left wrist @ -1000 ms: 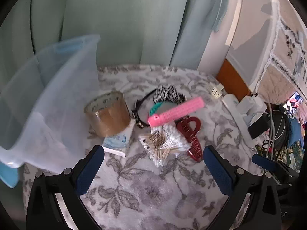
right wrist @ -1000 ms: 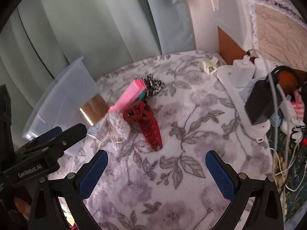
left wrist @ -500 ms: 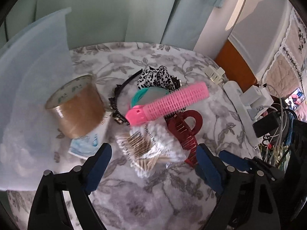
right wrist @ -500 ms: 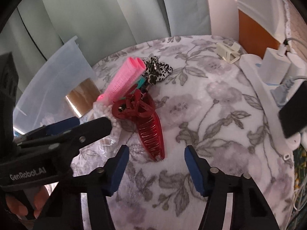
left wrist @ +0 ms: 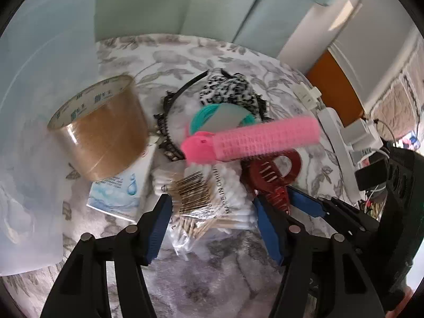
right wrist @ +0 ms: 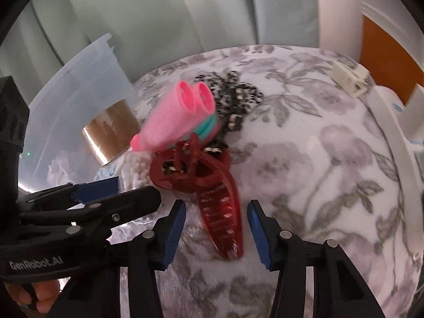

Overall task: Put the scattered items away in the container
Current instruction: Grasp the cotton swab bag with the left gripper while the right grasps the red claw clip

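Dark red plastic claw clip [right wrist: 212, 185] is sitting between the right hand-held gripper [right wrist: 216, 228]'s closing jaws, untouched; left hand-held gripper [left wrist: 212, 225] is closing around the clear cotton-swab bag [left wrist: 209, 198], not yet pressing.

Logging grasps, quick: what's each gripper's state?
Left gripper: closing around the cotton swab bag, not gripping.
Right gripper: closing around the red claw clip, not gripping.

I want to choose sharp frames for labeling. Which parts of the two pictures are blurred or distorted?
Left wrist view: the pink hair roller is smeared by motion; the barcode on the cotton swab bag stays readable. Right wrist view: the red hair claw is blurred at its lower tip, and the floral cloth looks soft. Both views: fisheye bending and dark corners.
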The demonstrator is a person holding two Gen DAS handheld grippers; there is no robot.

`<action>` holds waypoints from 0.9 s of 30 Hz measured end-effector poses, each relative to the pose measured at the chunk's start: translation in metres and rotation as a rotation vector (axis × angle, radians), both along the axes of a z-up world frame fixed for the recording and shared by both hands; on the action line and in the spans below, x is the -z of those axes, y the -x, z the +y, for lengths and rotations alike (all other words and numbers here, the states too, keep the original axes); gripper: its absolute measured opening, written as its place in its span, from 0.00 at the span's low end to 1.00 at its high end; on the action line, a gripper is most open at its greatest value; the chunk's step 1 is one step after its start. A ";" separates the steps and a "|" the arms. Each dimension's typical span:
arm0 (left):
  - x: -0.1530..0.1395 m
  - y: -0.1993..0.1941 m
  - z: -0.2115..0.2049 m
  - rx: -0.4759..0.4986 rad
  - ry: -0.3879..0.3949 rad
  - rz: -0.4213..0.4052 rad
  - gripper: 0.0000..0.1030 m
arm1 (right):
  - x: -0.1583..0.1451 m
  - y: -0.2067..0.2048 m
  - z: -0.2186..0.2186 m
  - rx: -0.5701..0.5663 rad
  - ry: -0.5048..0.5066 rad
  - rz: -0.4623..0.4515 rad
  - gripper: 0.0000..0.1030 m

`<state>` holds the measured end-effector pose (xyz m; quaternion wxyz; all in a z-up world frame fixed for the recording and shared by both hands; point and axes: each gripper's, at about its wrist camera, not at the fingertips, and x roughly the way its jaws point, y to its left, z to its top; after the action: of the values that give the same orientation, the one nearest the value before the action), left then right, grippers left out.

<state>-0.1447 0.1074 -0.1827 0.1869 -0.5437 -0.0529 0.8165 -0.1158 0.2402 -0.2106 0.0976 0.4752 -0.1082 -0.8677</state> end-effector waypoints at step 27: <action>0.022 0.015 -0.004 -0.083 -0.017 -0.088 0.77 | -0.006 -0.034 0.030 0.137 -0.014 0.033 0.38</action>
<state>-0.1601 0.1036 -0.2043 0.1547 -0.5748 -0.0904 0.7984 -0.0821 0.2697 -0.2045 0.0362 0.4528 -0.1328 -0.8809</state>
